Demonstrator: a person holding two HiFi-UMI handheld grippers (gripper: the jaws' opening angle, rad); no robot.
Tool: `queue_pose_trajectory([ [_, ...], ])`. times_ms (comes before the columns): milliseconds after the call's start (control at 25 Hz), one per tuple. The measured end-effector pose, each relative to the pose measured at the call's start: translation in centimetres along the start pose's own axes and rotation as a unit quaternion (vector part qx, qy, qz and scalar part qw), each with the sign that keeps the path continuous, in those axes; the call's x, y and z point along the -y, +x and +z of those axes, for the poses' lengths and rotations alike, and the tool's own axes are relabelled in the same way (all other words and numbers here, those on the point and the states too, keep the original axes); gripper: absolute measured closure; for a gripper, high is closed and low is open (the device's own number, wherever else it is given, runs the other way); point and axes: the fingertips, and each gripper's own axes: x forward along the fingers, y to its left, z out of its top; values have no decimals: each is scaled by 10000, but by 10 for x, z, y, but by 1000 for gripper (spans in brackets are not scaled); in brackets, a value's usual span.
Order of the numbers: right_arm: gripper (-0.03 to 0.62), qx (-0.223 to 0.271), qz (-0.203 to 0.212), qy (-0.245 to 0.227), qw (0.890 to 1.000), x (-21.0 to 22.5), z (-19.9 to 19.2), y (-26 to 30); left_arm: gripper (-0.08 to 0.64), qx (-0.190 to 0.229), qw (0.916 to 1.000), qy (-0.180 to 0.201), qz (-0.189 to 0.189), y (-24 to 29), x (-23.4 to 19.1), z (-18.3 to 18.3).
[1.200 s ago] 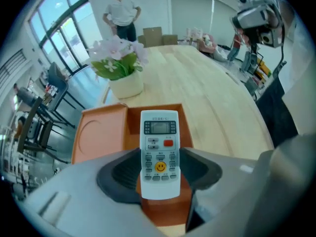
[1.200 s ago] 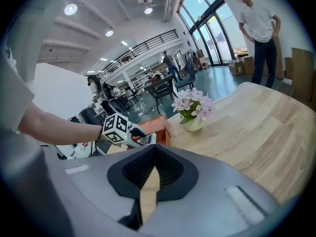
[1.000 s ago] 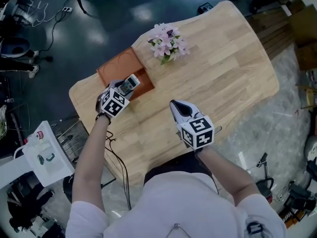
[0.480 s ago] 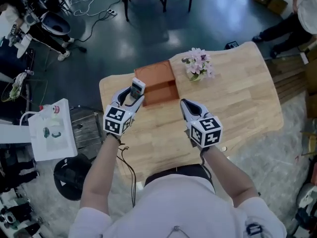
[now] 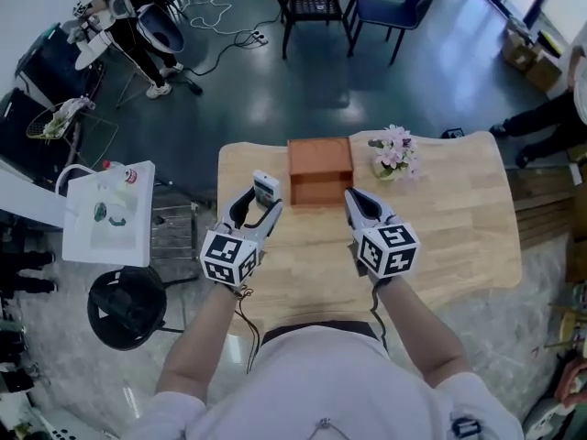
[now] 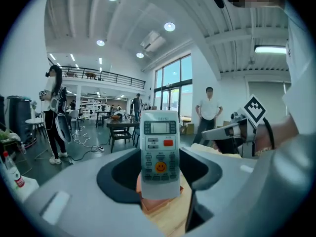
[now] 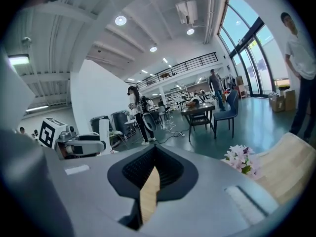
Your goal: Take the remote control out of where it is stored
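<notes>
The white remote control (image 5: 266, 189) stands upright between the jaws of my left gripper (image 5: 256, 209), which is shut on its lower half, held above the table's left part. In the left gripper view the remote (image 6: 159, 149) faces the camera with its screen and buttons showing. The brown wooden storage box (image 5: 320, 169) lies on the table's far edge, to the right of the remote and apart from it. My right gripper (image 5: 360, 205) hovers just in front of the box, shut with nothing in it; only a thin slit shows between its jaws (image 7: 149, 179).
A small pot of pink flowers (image 5: 394, 151) stands right of the box, also visible as flowers (image 7: 241, 158) in the right gripper view. The wooden table (image 5: 459, 227) has bare board to the right. A white cart (image 5: 105, 211) stands left of it. People stand in the room beyond.
My left gripper has carried the remote up and away from the brown box, toward the left front. The head view has pulled back and swung. The right gripper stays shut.
</notes>
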Motion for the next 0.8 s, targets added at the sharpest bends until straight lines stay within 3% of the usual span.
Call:
queue_pose_trajectory([
  [280, 565, 58, 147, -137, 9998, -16, 5, 0, 314, 480, 9977, -349, 337, -21, 7, 13],
  [800, 565, 140, 122, -193, 9996, -15, 13, -3, 314, 529, 9967, -492, 360, -18, 17, 17],
])
